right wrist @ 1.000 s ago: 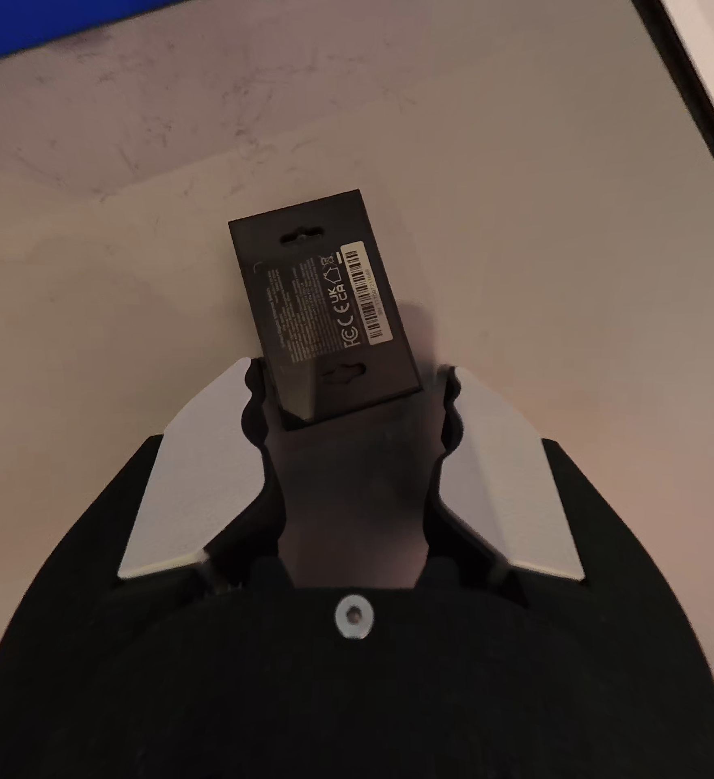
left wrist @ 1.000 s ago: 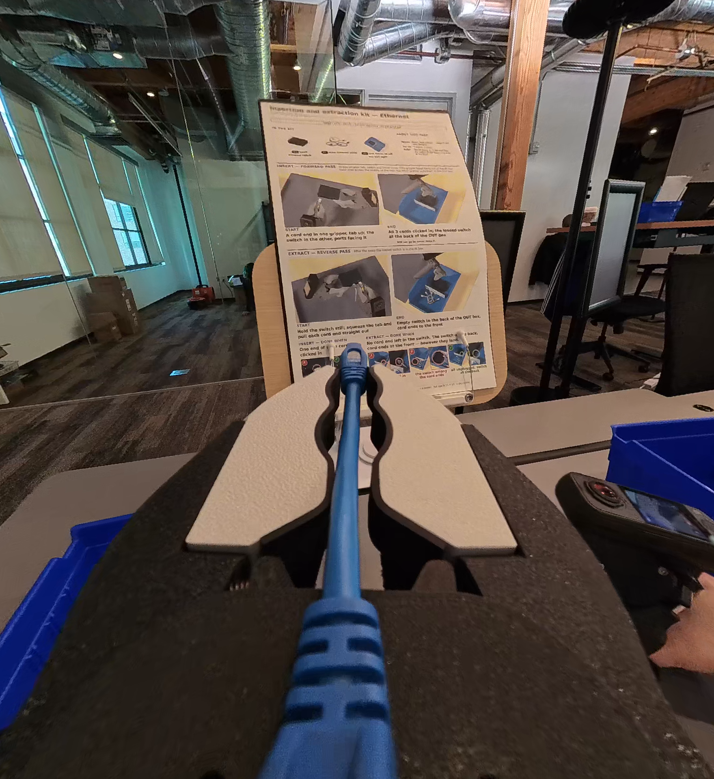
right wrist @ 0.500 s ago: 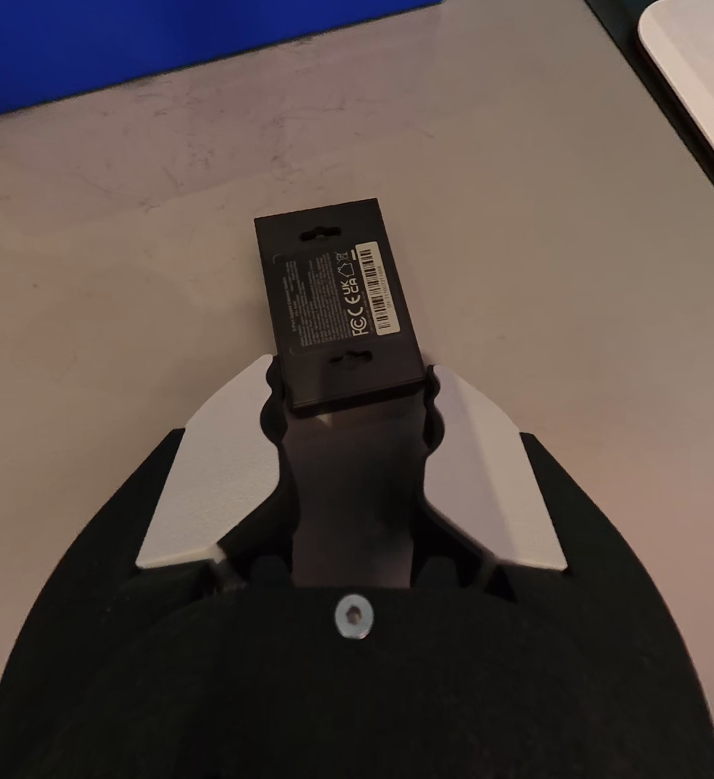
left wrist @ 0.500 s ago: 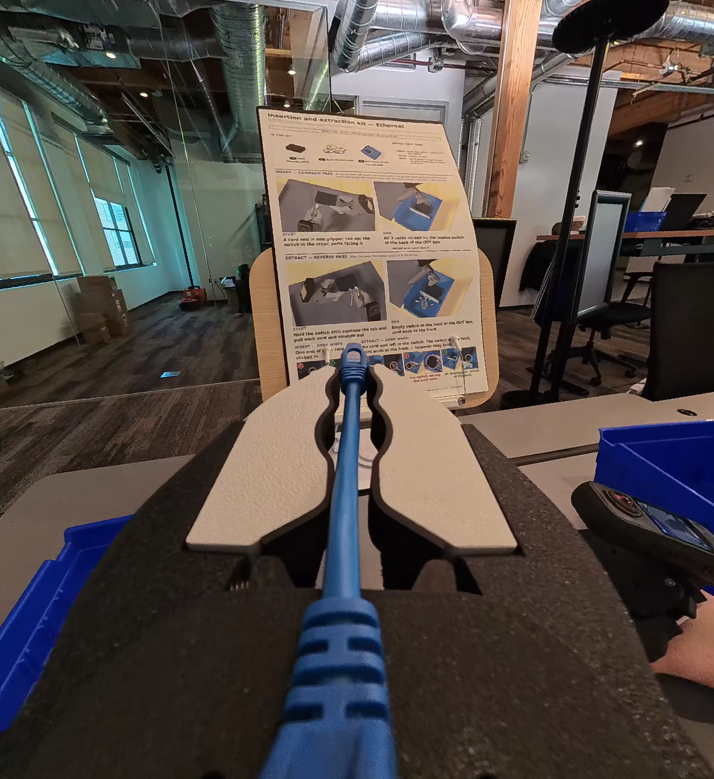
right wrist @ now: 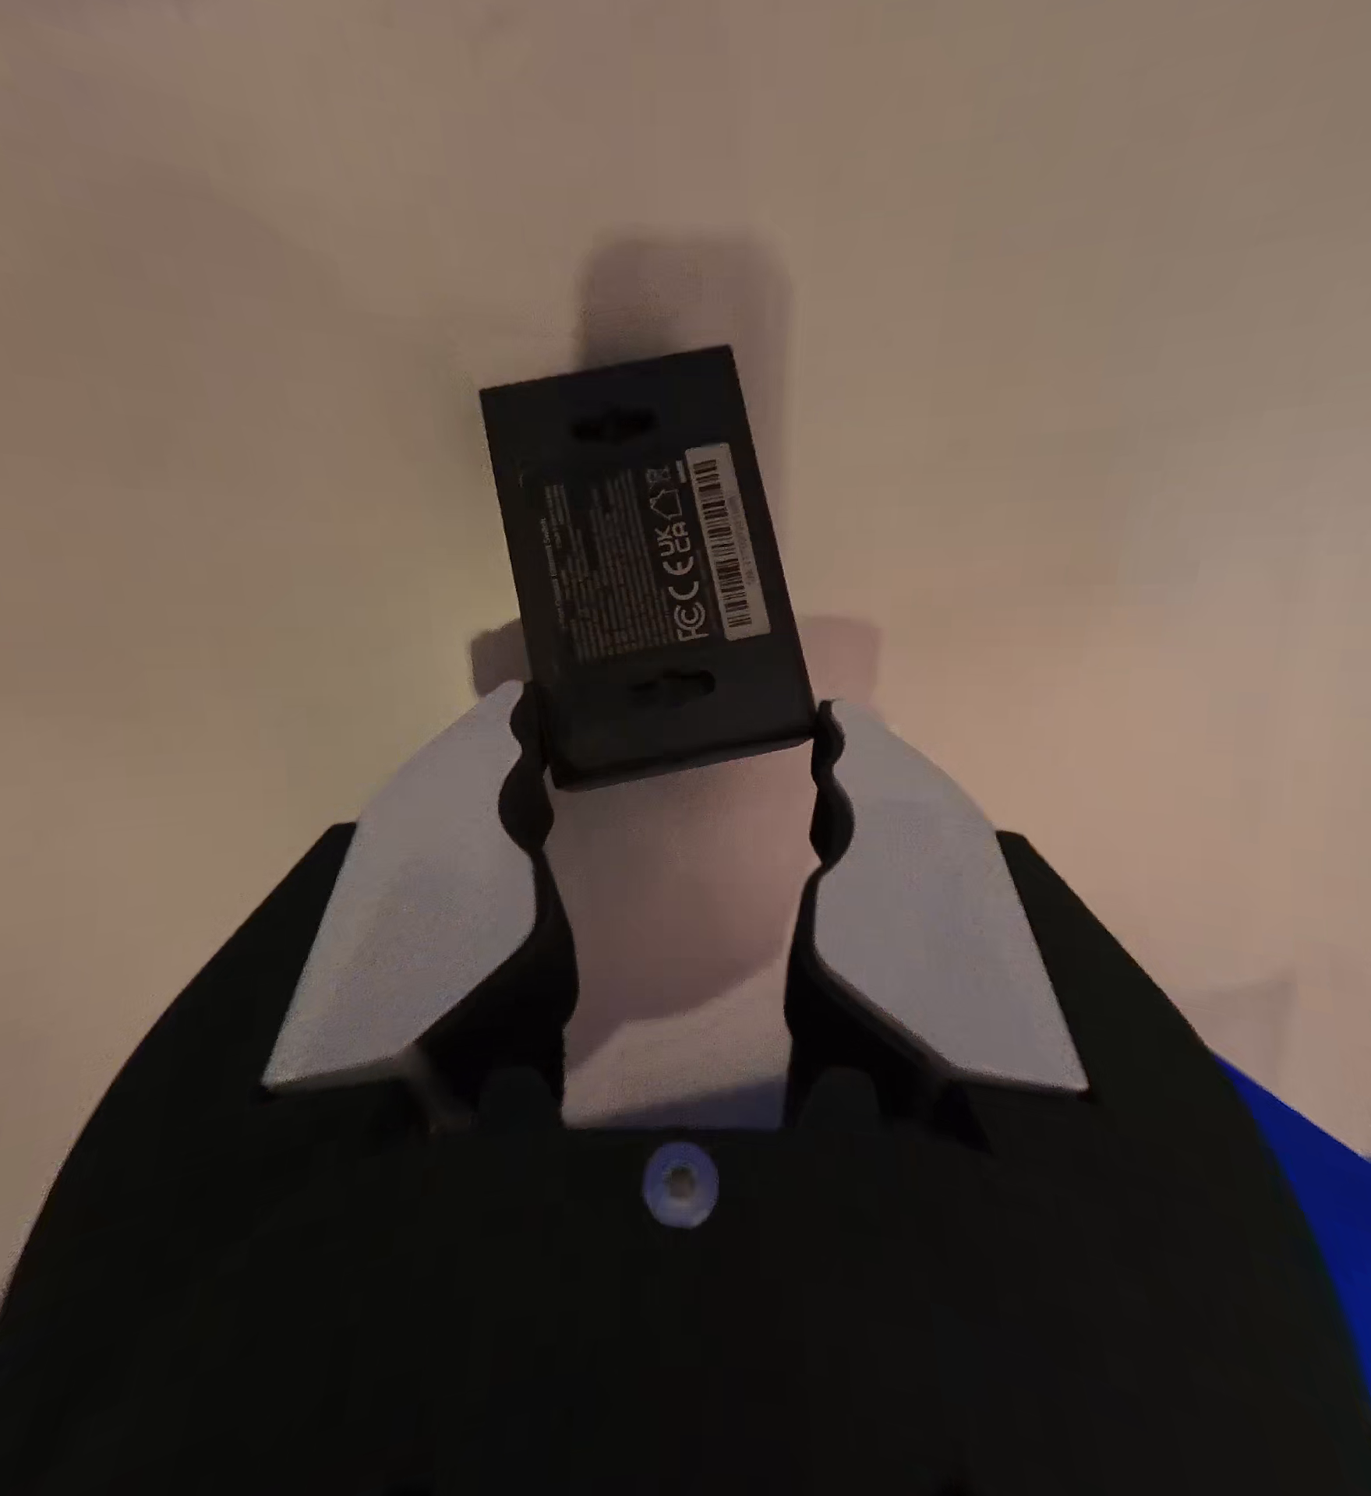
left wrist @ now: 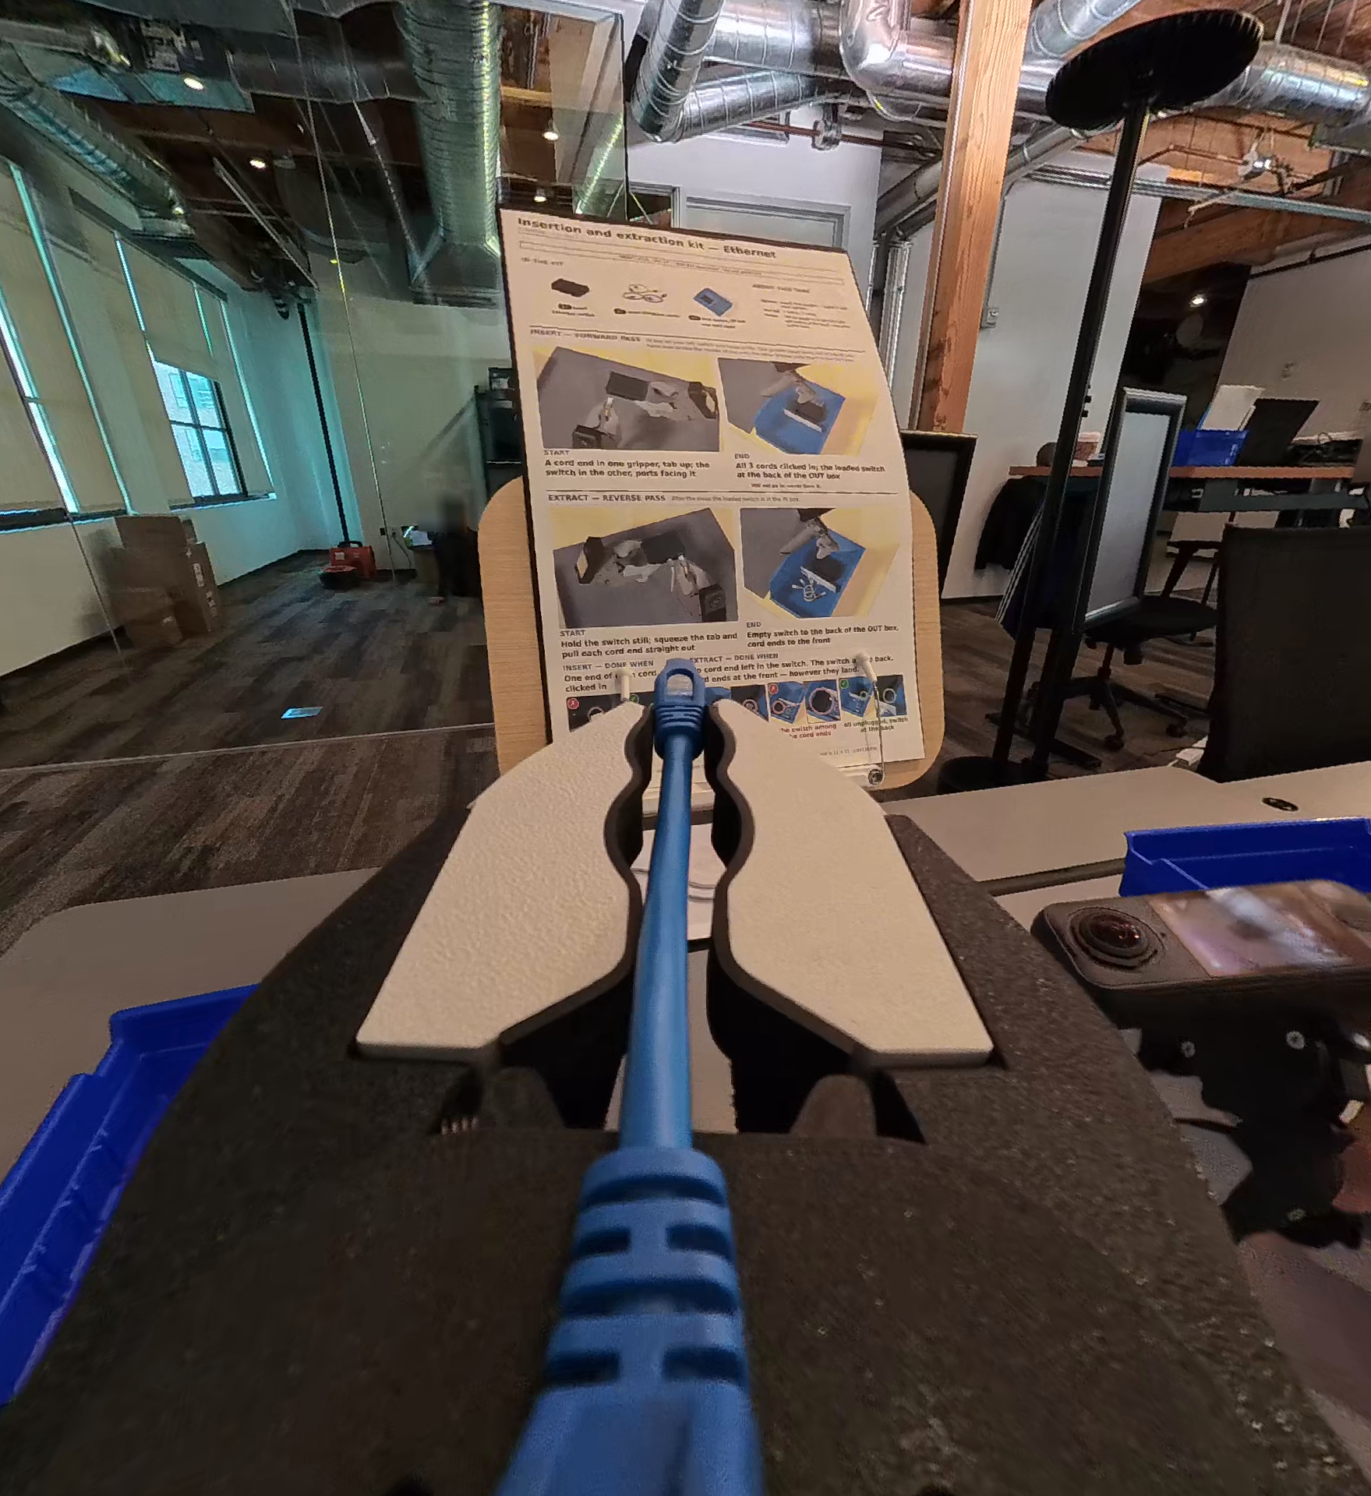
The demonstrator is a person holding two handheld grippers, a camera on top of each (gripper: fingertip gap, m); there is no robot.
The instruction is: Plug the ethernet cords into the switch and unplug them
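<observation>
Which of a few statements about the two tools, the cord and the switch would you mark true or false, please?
1. The left tool is shut on the blue ethernet cord. True.
2. The right tool grips the black switch by its near end. True.
3. The cord is plugged into the switch. False: each is held in a separate tool, apart.
4. The switch shows its ports to the camera. False: its labelled underside faces it.
5. The cord is red. False: blue.

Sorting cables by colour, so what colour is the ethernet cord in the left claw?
Blue; the ethernet cord shows best in the left wrist view.
</observation>
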